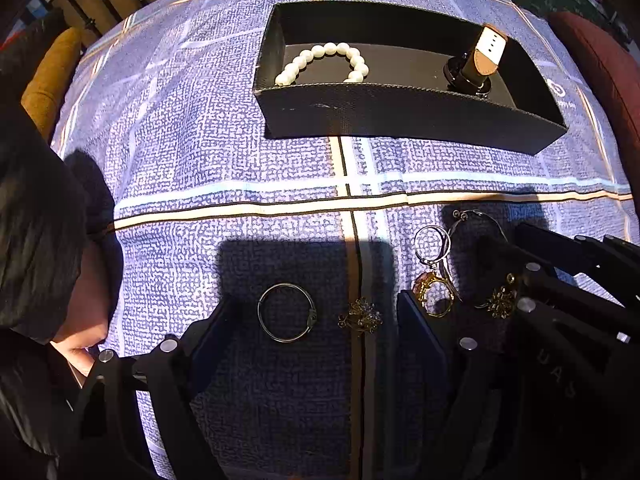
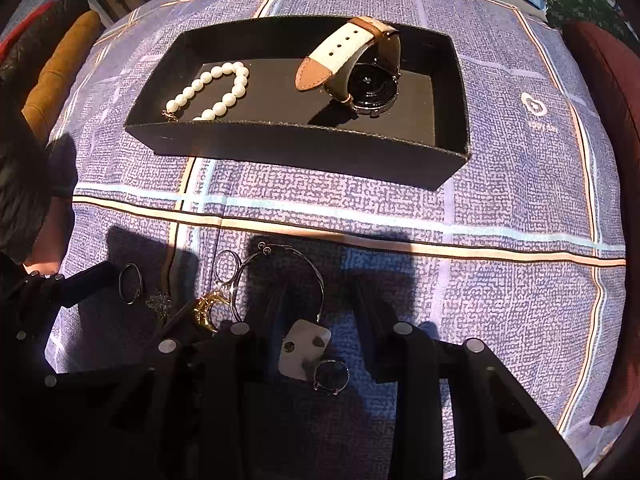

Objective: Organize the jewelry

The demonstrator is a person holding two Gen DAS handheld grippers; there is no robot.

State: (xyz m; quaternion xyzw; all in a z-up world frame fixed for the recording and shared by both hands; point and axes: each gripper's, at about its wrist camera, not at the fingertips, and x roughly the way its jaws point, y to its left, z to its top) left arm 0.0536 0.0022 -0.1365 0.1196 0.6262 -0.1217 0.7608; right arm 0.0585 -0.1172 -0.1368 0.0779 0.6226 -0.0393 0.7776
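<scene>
While most loose pcs lie along the near edge of the cloth-covered surface (image 1: 200,160), the black box (image 1: 400,108) sits toward the far edge as the collection pt.

**Left wrist view**
- Box already holds the pearl bracelet (image 1: 324,60) at its left end and the watch (image 1: 476,64) at its right end; the middle is free for more items.
- Left gripper (image 1: 320,308) points steeply down, fingers spread wide and released, nothing held.
- The dark hoop ring (image 1: 286,312) and a gold flower pc (image 1: 360,316) lie flat betw. the fingers, apart from both pads. The wide spread gives clearance for a straddle; judged as lining up on the hoop.
- To the right lie a silver ring (image 1: 430,244), a gold stone ring (image 1: 432,292) and a 2nd flower pc (image 1: 500,302), close together beside the right gripper (image 1: 560,280).

**Right wrist view**
- Right gripper (image 2: 320,300) also points down, fingers set to a narrow gap. No pad is seen pressing on anything, so read as not grasping.
- A white earring card (image 2: 306,354) and a small ring (image 2: 332,376) lie betw. the fingers on the cloth; the thin bangle (image 2: 292,254) curves just ahead of the tips. Which one is the target cannot be told.
- The narrow gap suits thin, flat items that a wide grip would miss.
- Judgement: sorting is partway through; two pcs boxed, the rest pending.
</scene>
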